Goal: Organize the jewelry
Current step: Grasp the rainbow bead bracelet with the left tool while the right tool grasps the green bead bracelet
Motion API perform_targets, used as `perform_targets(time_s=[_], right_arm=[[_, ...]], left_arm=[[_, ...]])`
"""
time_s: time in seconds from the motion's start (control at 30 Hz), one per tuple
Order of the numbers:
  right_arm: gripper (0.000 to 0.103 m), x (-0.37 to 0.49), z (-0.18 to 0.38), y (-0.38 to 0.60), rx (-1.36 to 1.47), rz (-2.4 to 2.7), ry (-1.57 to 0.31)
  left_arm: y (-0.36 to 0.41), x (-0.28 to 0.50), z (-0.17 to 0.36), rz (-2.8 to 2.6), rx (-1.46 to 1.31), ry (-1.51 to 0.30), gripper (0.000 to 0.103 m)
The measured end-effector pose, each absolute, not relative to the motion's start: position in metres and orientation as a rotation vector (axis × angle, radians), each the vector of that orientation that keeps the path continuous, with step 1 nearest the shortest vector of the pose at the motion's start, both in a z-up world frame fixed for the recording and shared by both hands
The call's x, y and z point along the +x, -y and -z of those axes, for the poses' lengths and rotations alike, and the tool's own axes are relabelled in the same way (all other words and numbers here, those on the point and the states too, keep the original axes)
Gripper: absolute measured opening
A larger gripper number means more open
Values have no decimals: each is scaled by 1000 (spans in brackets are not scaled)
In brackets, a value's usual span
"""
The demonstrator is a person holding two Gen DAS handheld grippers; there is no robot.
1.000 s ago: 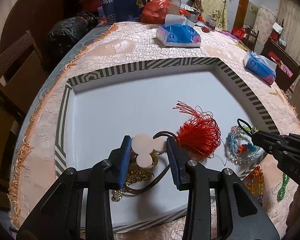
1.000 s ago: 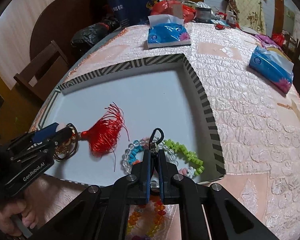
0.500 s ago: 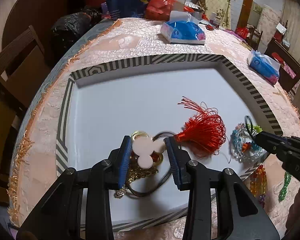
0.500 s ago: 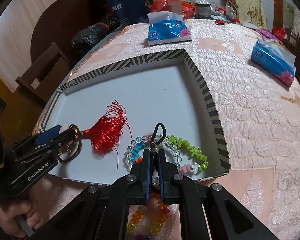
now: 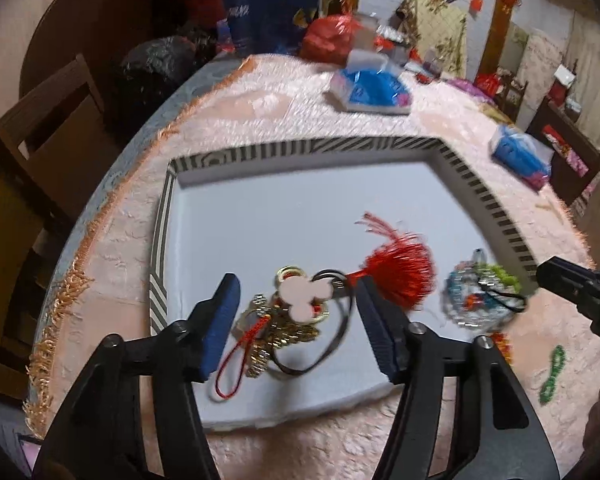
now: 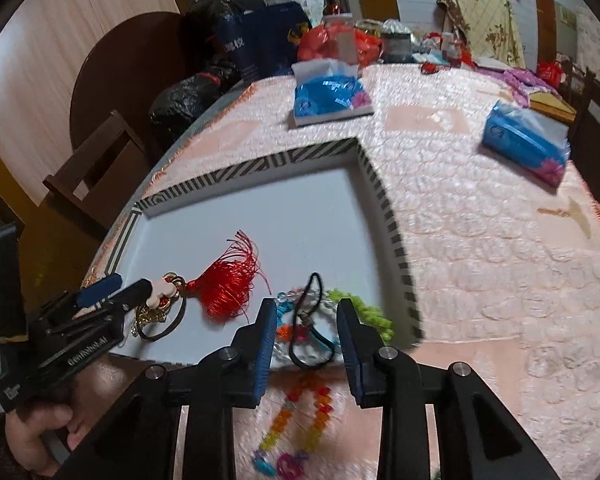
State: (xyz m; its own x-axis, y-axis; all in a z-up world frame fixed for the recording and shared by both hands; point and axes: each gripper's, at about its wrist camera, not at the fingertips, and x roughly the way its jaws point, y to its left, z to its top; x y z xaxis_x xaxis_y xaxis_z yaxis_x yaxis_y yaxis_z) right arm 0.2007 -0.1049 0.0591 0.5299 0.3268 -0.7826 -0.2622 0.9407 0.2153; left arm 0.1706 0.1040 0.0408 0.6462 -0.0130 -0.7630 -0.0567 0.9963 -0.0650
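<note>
A white tray with a striped rim (image 5: 300,148) (image 6: 260,164) lies on the pink tablecloth. On its floor rests a charm: a pink three-lobed piece (image 5: 304,298), gold chain, black cord and red tassel (image 5: 400,272) (image 6: 228,280). My left gripper (image 5: 296,282) (image 6: 140,292) hovers over it with its jaws opening and the pads clear of the charm. Bead bracelets with a black cord (image 6: 308,320) (image 5: 480,292) sit in the tray's near right corner. My right gripper (image 6: 306,305) (image 5: 548,272) straddles them, its jaws opening and not pressing on them.
An orange bead strand (image 6: 300,412) and green beads (image 5: 552,372) lie on the cloth outside the tray's near edge. Two blue tissue packs (image 6: 328,96) (image 6: 524,140) sit farther back. A wooden chair (image 5: 40,140) and bags stand past the table's left edge.
Both grippers have opened and lifted back a little. The charm and the bracelets' black cord, held before, now lie loose in the tray.
</note>
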Motion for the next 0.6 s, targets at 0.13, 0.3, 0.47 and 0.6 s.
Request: perform_targets(time_s=[0.13,0.3,0.47,0.6], right_arm=[[29,175,-70,132,43,-326,-911],[29,134,-67,177,53,-274,-891],[29,95,-46,216,132,-195,-902],[29,77,-20,233,214,-148,-937]], left_arm=[[-83,145,-55,50,-68,-820,65],[-35,106,-50,224,-27,-812,66],[9,89,-21,348,28,-875,66],[26,94,-3,353,48,-921,66]])
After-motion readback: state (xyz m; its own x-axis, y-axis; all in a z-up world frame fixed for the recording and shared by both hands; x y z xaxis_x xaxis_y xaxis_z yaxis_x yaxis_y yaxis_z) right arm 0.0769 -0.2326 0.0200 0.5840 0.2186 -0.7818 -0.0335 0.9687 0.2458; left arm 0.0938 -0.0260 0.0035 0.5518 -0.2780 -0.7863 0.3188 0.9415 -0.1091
